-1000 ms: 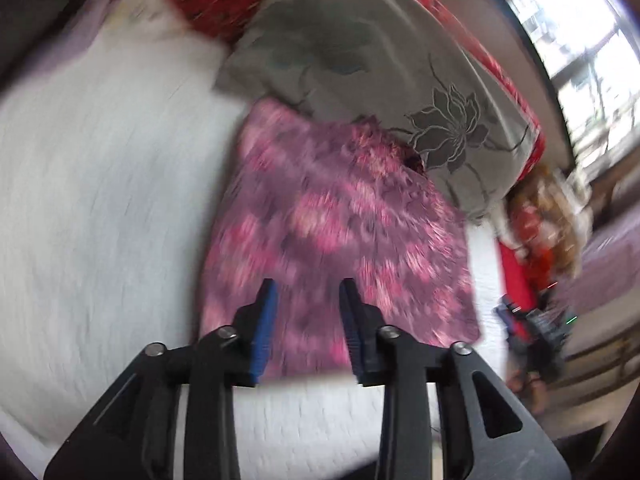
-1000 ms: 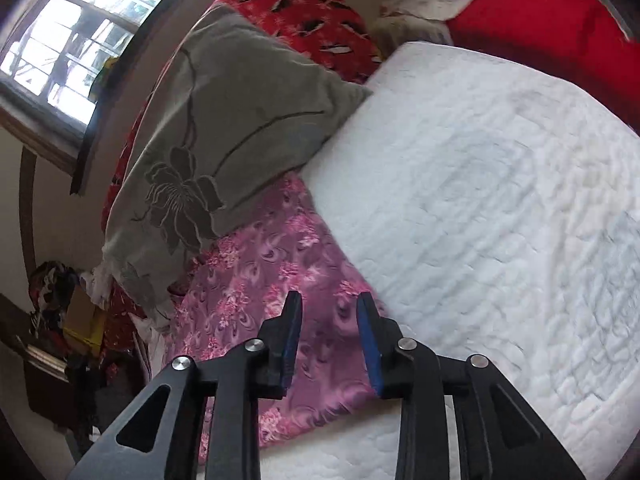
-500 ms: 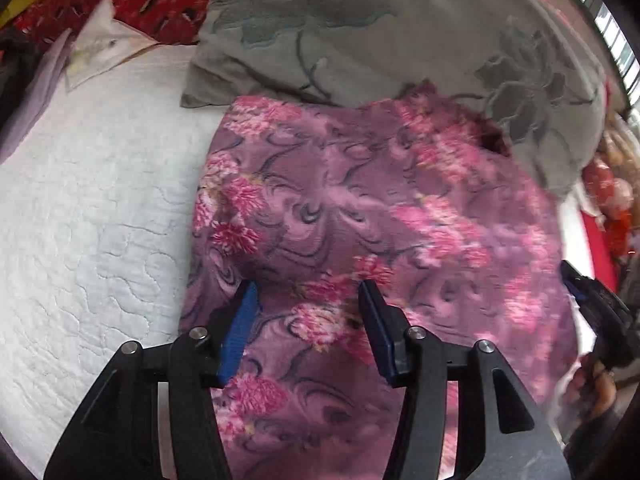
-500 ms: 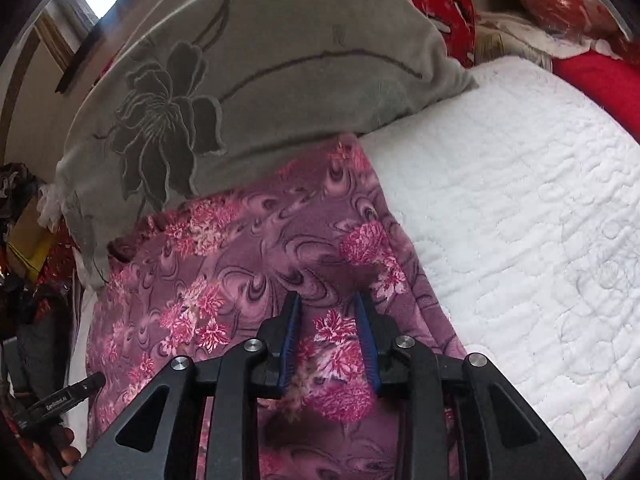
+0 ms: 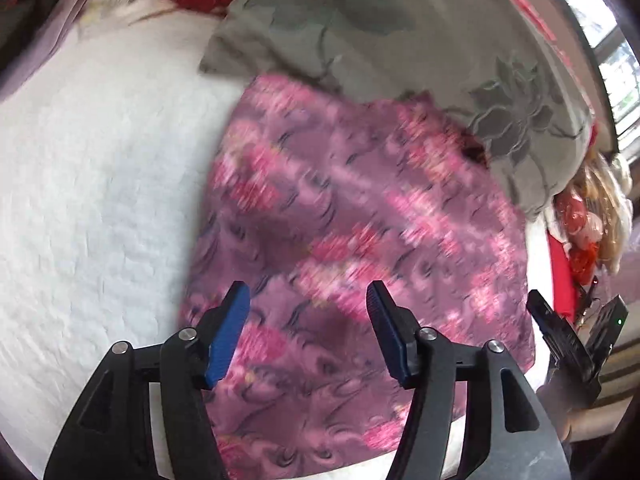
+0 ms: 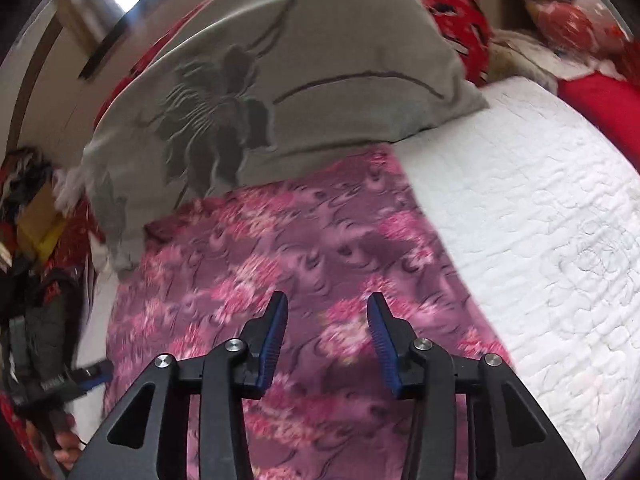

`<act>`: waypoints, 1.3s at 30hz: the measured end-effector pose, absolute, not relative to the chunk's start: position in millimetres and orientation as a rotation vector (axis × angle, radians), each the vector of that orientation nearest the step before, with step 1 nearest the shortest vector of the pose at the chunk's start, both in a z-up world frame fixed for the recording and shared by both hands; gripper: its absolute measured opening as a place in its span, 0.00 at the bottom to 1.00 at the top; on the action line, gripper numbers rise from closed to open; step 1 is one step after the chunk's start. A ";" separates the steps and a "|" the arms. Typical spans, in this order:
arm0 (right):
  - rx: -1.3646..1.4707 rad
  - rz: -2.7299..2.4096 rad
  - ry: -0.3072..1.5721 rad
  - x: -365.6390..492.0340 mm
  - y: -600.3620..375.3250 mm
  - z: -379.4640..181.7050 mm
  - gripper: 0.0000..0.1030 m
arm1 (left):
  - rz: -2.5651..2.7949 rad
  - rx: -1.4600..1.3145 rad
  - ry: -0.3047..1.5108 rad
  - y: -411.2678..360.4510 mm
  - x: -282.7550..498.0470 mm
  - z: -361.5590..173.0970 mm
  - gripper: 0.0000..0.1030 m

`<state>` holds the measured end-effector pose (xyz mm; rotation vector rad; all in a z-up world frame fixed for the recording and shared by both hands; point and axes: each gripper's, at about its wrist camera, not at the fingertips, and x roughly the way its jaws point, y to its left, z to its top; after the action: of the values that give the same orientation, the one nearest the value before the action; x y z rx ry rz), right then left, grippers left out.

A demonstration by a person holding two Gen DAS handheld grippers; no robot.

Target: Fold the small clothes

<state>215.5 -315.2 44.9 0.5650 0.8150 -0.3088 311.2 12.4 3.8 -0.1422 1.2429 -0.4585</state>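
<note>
A: What does the cloth [image 5: 360, 248] look like?
B: Purple with pink flowers, lying flat on the white quilt [image 5: 100, 184], its top edge touching the grey pillow [image 5: 400, 40].
A: And the tongs?
B: The left gripper [image 5: 308, 332] and right gripper [image 6: 326, 340] are both opening above it, holding nothing.

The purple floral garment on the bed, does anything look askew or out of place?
Yes: the purple floral garment has its far edge tucked under the grey flower-print pillow, so it is not lying free on the white quilt.
</note>
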 end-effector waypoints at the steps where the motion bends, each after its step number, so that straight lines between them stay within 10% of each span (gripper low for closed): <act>1: 0.549 -0.292 0.872 220.4 -305.5 35.1 0.46 | -0.456 -0.104 1.250 11.5 308.3 -1.2 0.58; 28: -0.589 0.069 0.747 238.0 63.2 14.3 0.65 | -0.576 -0.251 1.441 87.7 377.4 18.1 0.58; 30: -0.566 0.012 0.749 250.2 60.3 13.7 0.53 | -0.592 -0.285 1.462 78.5 381.7 14.9 0.58; 32: -0.516 0.001 0.776 263.9 51.7 16.5 0.07 | -0.605 -0.308 1.475 70.0 384.8 12.2 0.58; 39: -0.399 -0.001 0.644 241.2 31.1 57.1 0.06 | -0.641 -0.302 1.521 25.8 396.5 4.4 0.58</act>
<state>241.2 31.1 57.1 -0.3990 0.6440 -0.0011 396.5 25.8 4.4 -0.3015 1.5212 -0.6411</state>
